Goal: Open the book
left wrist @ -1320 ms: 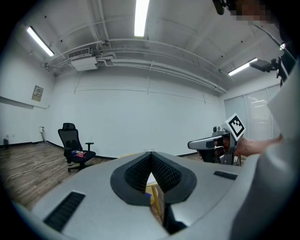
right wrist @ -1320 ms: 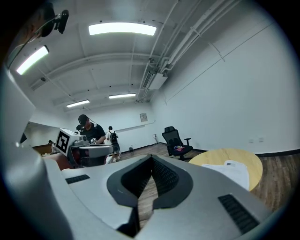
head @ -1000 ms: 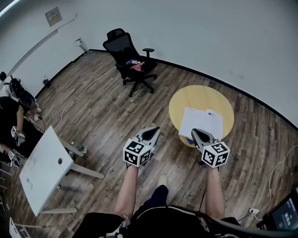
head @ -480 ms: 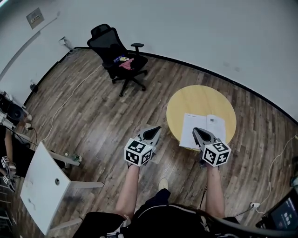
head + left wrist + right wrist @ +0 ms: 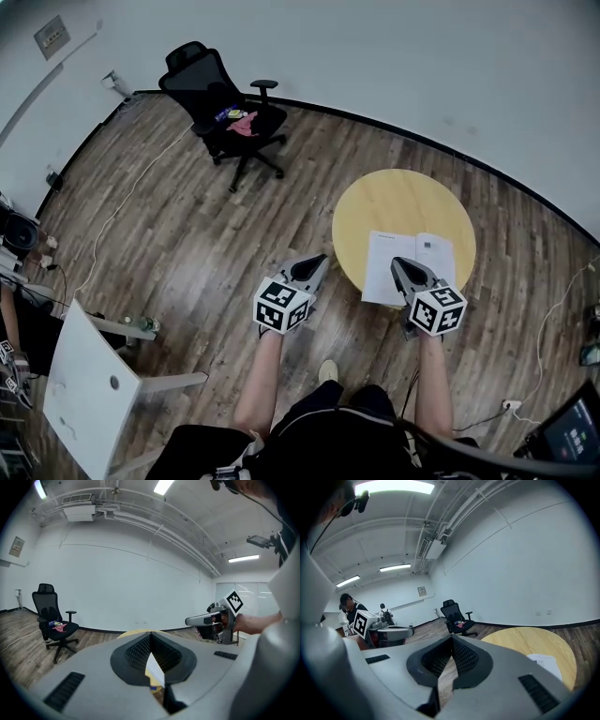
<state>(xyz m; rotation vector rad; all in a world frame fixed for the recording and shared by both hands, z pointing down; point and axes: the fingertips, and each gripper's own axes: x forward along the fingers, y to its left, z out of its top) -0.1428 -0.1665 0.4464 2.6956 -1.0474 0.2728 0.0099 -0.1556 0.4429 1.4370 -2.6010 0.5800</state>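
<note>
Book: the white book lies flat on the near side of the round yellow table. Its near edge sits at the rim or slightly over it; you can't tell which from here.
Right gripper: your right gripper has its jaws pressed together with nothing between them. In the head view it hangs over the book's near part, and contact can't be judged.
Left gripper: your left gripper is also closed tip to tip and empty. It is off the table's left side, over the floor and apart from the book.
Risk 1: with both pairs of jaws together you can't pinch a cover, so you would only nudge it.
Risk 2: a nudge at the edge probably slides the book across the smooth top or tips it off the near rim, since nothing pins it.
Risk 3: thin sheets may crease or lift several at once.
Around: the black office chair and the white side table stand well apart.
In the way: nothing lies between either gripper and the book.
</note>
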